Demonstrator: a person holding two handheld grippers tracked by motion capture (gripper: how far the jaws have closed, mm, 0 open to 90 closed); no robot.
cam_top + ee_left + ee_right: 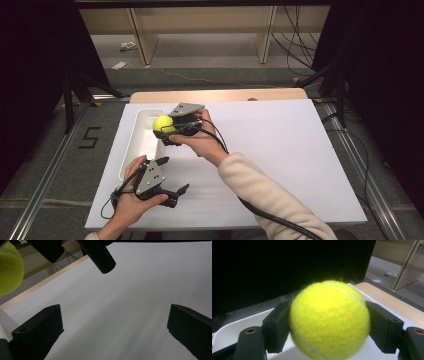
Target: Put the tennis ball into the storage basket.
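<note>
A yellow tennis ball (163,124) is held in the air over the right rim of a long white tray (139,145), with my right gripper (166,129) shut on it. In the right gripper view the ball (329,320) sits squeezed between both black jaws, the tray (232,330) below it. My left gripper (172,176) rests low near the table's front left, jaws wide apart with nothing between them. In the left gripper view its midpoint (115,330) lies over bare white board, and the ball (8,268) shows at the upper left.
A white board (280,150) covers the wooden table (220,95). Metal rails run along both sides of the table. Wooden shelving (200,30) and loose cables lie on the floor beyond. A black cable (280,222) trails from the right gripper along the sleeve.
</note>
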